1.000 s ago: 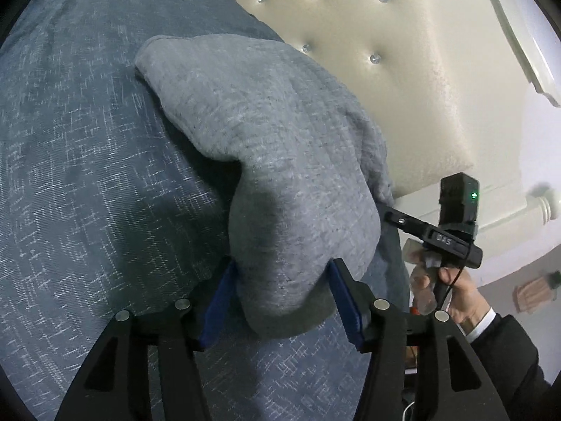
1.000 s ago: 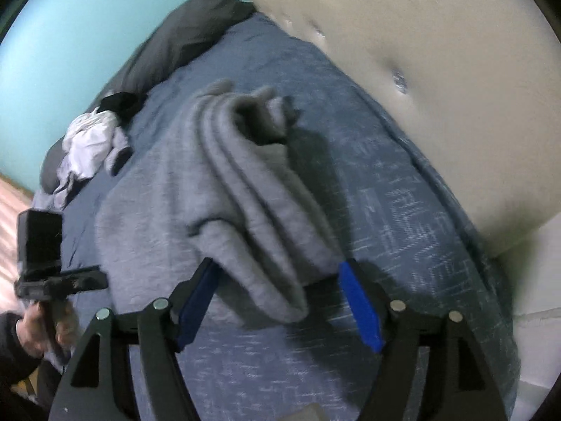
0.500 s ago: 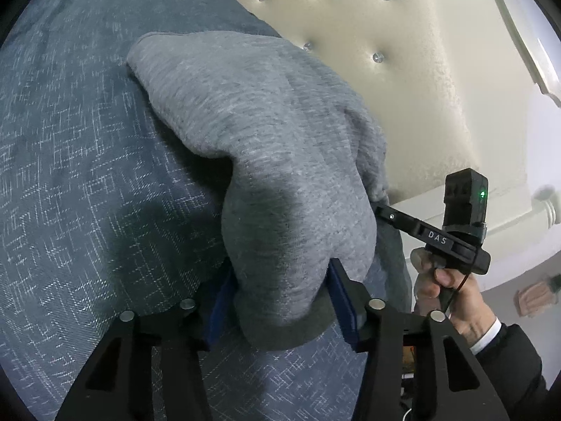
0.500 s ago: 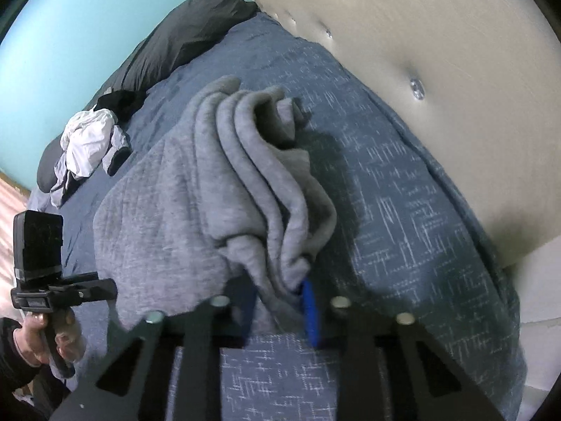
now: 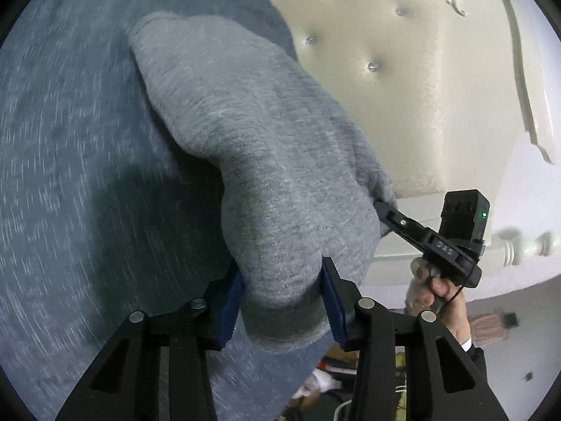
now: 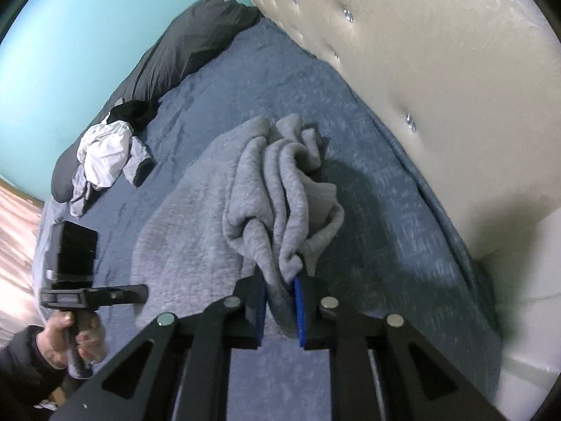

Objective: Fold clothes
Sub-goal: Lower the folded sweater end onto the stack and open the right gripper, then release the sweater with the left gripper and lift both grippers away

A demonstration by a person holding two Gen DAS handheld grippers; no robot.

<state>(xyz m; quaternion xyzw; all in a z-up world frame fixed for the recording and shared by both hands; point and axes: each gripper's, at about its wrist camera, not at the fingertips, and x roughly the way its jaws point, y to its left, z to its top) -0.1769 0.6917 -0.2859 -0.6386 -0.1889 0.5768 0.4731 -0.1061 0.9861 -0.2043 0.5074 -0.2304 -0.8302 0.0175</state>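
A grey sweatshirt [image 5: 245, 122] lies on the blue bedspread [image 5: 70, 175], one end raised. My left gripper [image 5: 282, 273] has its jaws closing on the darker ribbed hem, and both blue pads press on the cloth. In the right wrist view the sweatshirt [image 6: 196, 217] spreads out to the left and gathers into several ridges toward my right gripper [image 6: 279, 280]. Its jaws are closing too, with a bunched fold pinched between the pads and lifted off the bed. A hand [image 5: 438, 287] holds the right gripper's handle at the right of the left wrist view.
A cream tufted headboard [image 5: 403, 87] runs along the bed's far side. A dark grey pillow [image 6: 182, 49], a black cloth [image 6: 135, 110] and a crumpled white garment [image 6: 105, 154] lie at the far end, by a teal wall [image 6: 70, 35]. Clutter [image 5: 322, 379] shows on the floor below the bed's edge.
My right gripper went from wide open around the fold to pinched on it, and it rose with the cloth. My left jaws narrowed on the hem and the view rolled slightly.
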